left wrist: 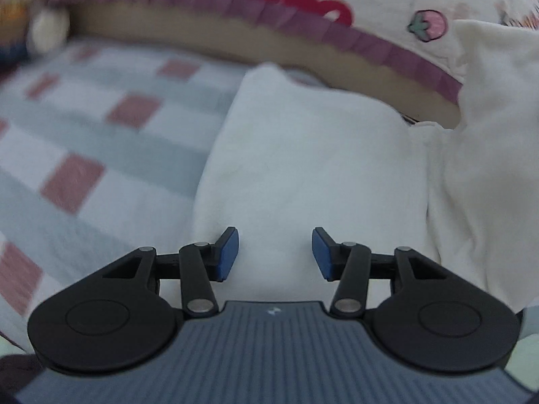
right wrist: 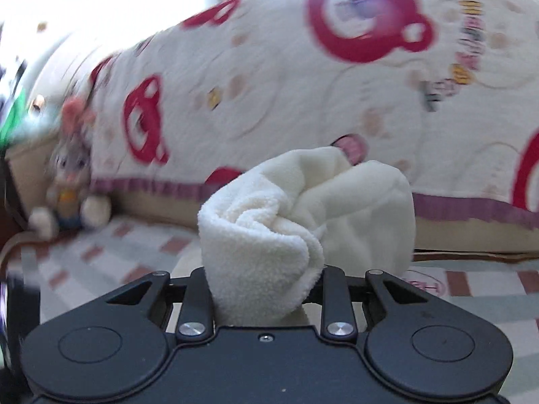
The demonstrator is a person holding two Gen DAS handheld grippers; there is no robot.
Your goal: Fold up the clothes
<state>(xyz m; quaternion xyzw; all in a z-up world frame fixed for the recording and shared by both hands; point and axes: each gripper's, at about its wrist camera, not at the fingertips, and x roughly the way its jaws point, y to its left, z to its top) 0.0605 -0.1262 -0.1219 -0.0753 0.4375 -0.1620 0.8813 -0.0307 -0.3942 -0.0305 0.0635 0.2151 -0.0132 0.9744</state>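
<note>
A white fleece garment lies on the checked bedsheet, and part of it is lifted up at the right. My left gripper hovers just above the flat part, open, with nothing between its blue pads. In the right wrist view a bunched wad of the same white fleece fills the jaws of my right gripper, which is shut on it and holds it up off the bed. The right fingertips are hidden by the cloth.
A cream blanket with red bear prints and a purple frill is heaped along the far side of the bed. A plush rabbit toy sits at the left by the blanket. The pink-and-grey checked sheet spreads to the left.
</note>
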